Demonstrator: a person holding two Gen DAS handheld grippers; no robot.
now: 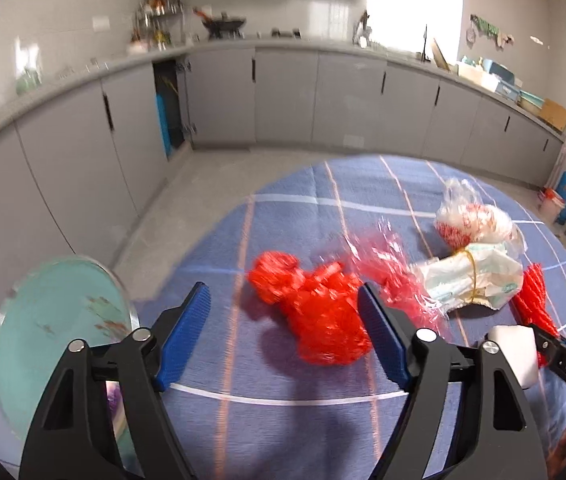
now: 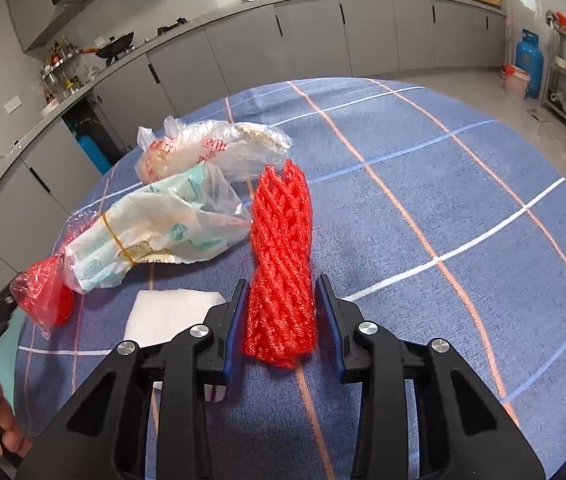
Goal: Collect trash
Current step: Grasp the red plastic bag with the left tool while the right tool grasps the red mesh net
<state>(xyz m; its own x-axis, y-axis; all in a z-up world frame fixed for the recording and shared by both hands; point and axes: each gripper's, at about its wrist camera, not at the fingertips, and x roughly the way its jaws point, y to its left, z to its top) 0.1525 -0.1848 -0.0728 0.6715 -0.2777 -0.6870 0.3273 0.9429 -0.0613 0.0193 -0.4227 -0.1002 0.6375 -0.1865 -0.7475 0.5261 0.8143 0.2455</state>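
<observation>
Right gripper (image 2: 281,320) straddles the near end of the red foam net sleeve (image 2: 281,248). Sleeve's long axis runs straight away from the gripper, in line with the fingers, flat on the blue checked tablecloth (image 2: 423,200). Jaws narrowed to about sleeve width, 1 pad each side; left pad looks touching, right pad shows a thin gap, so not clamped yet.

Left gripper (image 1: 285,320) stands wide, holding nothing, crumpled red plastic bag (image 1: 315,312) just ahead between the fingers.
</observation>
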